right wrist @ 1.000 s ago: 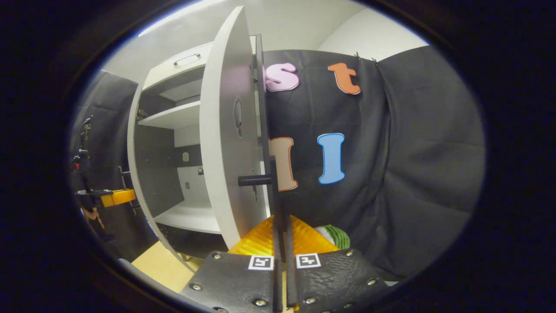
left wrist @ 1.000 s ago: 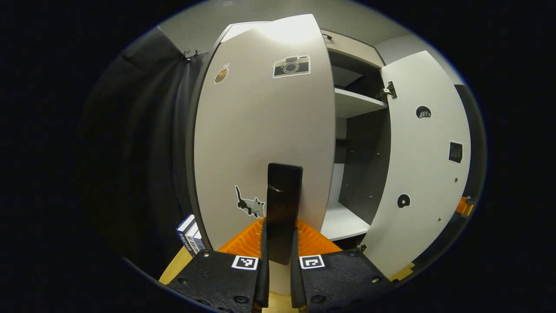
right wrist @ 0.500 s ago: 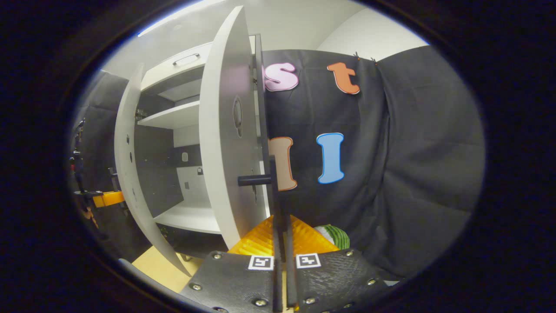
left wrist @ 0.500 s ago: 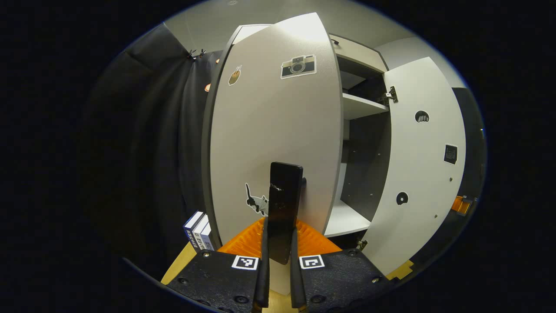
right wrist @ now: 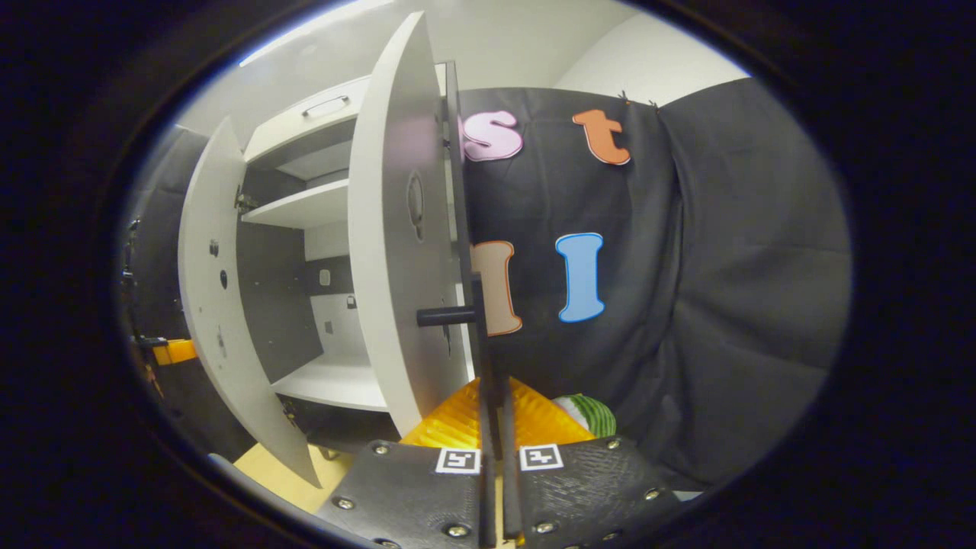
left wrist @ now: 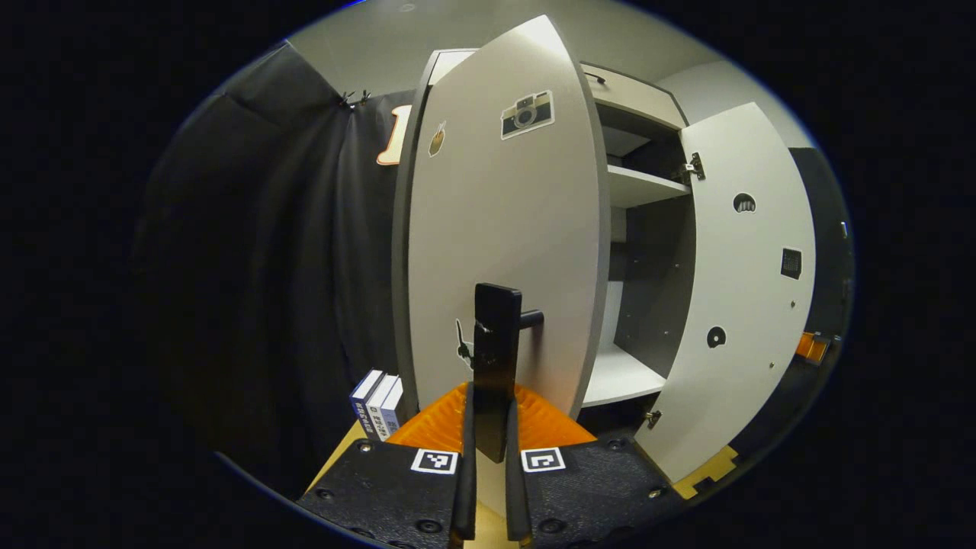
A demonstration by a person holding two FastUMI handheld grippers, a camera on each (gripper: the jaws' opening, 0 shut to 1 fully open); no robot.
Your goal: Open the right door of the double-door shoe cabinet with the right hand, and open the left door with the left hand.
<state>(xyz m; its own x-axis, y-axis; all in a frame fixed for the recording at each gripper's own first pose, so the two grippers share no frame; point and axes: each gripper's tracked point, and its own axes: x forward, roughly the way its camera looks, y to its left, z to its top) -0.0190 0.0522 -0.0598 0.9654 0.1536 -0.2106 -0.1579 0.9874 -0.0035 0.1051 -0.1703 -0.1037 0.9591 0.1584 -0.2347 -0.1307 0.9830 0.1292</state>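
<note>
**Both grippers clamped on the door handles, both doors swung out**

Your left gripper (left wrist: 488,450), at the bottom centre of the left gripper view, has its fingers pressed in on the dark bar handle (left wrist: 496,366) of the left door (left wrist: 503,252), the bar standing upright between them. That door fills the middle of the frame, turned well out from the cabinet, with a camera sticker (left wrist: 527,114) near its top and a small brown sticker (left wrist: 436,139) to the left of it. A cat sticker (left wrist: 462,351) peeks out just left of the handle. At lower left, three boxes (left wrist: 377,402) stand side by side on the wooden floor (left wrist: 335,465) beside the door's foot. To the right of the door you see the open shoe cabinet (left wrist: 637,236) with its white shelf (left wrist: 640,185) and bottom board (left wrist: 619,375), and further right the inner face of the right door (left wrist: 743,305), hinge (left wrist: 692,168) at its top.

Your right gripper (right wrist: 495,473), bottom centre of the right gripper view, pinches the thin edge-on handle (right wrist: 482,358) of the right door (right wrist: 396,252), whose standoff post (right wrist: 446,315) juts left to the panel. Left of it lies the cabinet interior (right wrist: 305,259), and at far left the left door's inner face (right wrist: 210,305). A green striped object (right wrist: 589,413) sits low, just right of the fingers, against the black cloth wall (right wrist: 724,290).
</note>
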